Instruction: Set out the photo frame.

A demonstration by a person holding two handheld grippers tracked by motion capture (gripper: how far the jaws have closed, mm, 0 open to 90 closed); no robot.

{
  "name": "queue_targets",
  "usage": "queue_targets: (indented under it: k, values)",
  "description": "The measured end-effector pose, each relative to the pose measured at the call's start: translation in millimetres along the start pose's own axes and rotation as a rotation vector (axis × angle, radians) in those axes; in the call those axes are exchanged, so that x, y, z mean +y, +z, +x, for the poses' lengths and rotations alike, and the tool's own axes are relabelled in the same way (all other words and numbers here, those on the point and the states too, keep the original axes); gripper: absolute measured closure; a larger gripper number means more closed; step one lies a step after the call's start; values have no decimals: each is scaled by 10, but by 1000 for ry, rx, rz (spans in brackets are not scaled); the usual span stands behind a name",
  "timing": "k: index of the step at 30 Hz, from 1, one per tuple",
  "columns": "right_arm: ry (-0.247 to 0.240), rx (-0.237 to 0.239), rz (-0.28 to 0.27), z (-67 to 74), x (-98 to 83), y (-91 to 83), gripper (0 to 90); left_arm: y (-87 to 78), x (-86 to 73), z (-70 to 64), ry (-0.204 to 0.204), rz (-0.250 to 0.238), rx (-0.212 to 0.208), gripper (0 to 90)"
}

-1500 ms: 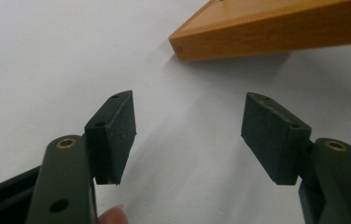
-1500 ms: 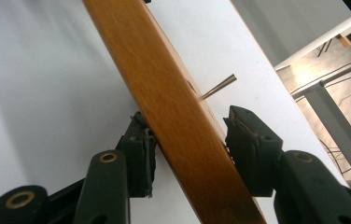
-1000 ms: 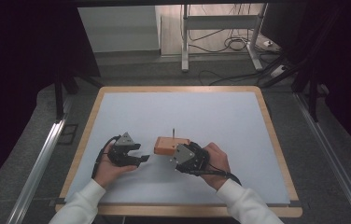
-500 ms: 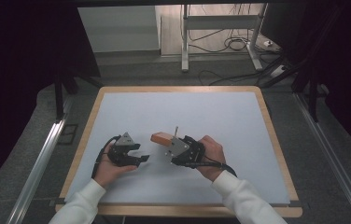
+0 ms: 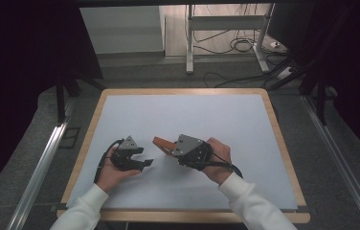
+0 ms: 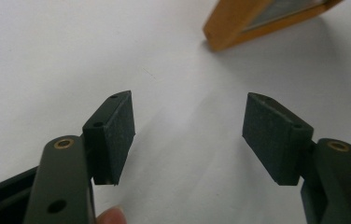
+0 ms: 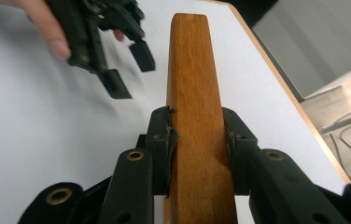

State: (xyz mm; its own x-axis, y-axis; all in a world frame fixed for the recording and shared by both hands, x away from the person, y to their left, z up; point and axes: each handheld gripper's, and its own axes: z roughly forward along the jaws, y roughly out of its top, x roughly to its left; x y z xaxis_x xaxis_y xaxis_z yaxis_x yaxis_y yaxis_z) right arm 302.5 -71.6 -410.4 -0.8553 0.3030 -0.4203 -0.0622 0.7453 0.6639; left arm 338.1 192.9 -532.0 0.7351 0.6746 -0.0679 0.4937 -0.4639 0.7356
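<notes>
My right claw (image 7: 197,135) clamps the wooden block (image 7: 194,93), its jaws having just closed in; my left claw (image 5: 142,157) hangs released just beside the block, above the counter (image 5: 245,124).

Table (image 5: 245,124) evenly lit from above, surroundings falling into black — soft shadows under both hands, close jaws blurry in the gripper views, high view a little grainy.

White sleeves (image 5: 245,199); black tongs (image 5: 145,162) with brass-ringed holes, grey three-cornered plates and trailing black cables
</notes>
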Motion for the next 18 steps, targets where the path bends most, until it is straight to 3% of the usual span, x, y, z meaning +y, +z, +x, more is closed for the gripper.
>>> queue_targets:
  k: [5,10,18]
  values:
    - [0,21,-26,42,5,-97,688,3,1,-5,4,2,1,338]
    - [33,65,-44,41,-49,-125,687,10,2,-9,6,8,-1,338]
    - [64,51,-50,-89,-124,-120,681,3,2,-9,4,2,7,337]
